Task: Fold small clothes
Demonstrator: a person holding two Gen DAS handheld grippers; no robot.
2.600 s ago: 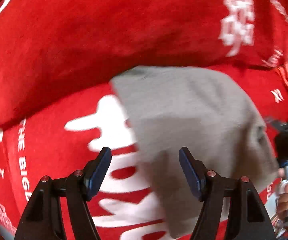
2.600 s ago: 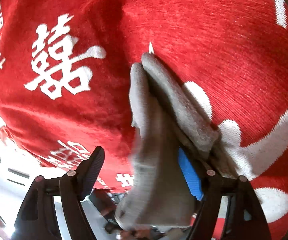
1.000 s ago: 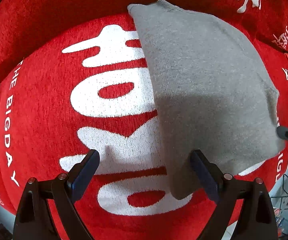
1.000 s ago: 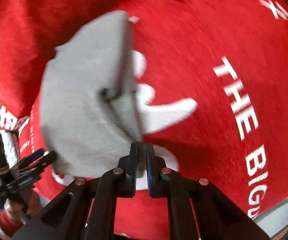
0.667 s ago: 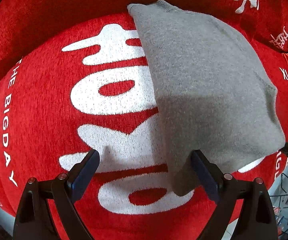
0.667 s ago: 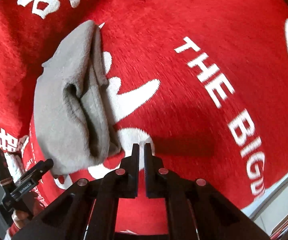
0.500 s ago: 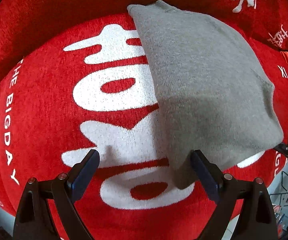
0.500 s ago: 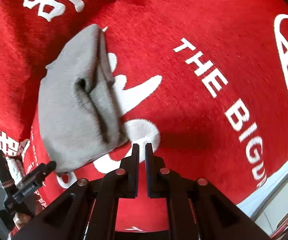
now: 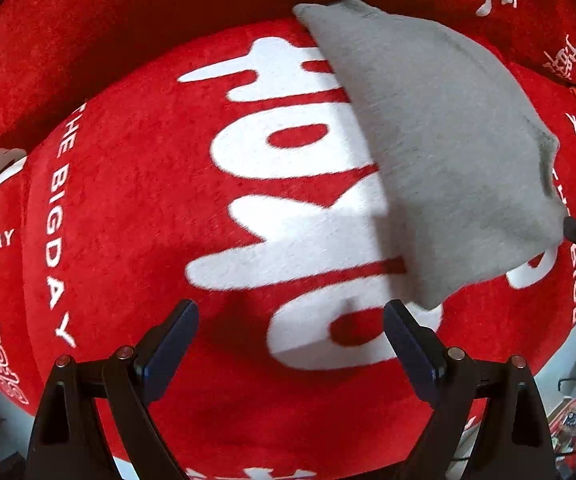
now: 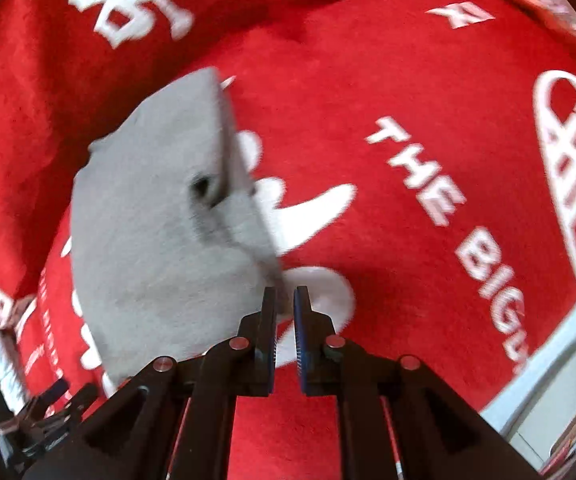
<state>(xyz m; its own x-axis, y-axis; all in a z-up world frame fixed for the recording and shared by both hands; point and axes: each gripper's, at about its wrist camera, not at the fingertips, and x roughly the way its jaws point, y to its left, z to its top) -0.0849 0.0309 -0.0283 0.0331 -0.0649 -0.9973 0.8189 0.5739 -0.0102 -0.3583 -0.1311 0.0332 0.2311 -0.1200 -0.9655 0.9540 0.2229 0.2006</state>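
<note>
My left gripper (image 9: 289, 340) is wide open and empty, pointing down at the red blanket (image 9: 128, 200). In the left wrist view, the grey garment (image 9: 447, 140) runs from 12 o'clock down to about 4 o'clock. Its lower corner ends just above my right-hand finger and doesn't touch it. It looks like a doubled slab, so I judge at least one fold is done.

Versus half a second ago, the garment sits further toward 2 o'clock, and its corner is now clear of the finger instead of beside it. The big white character shows more.

In the right wrist view, my right gripper (image 10: 284, 296) is narrow, with only a slim gap, and the jaws are opening. The garment's near corner reaches between the tips and looks pinched, though blur makes that hard to confirm. The garment fills 9 to 11 o'clock, with stacked layers showing along its right edge. My left gripper is down at 8 o'clock, well apart from the garment.

Versus half a second ago, the garment lay slumped with a gaping crease and the jaws were clear of it. Now the panel looks drawn flat toward the tips.

Still to do, as I judge it: let go, then neaten or make one more fold. I can't tell whether other clothes are waiting.
</note>
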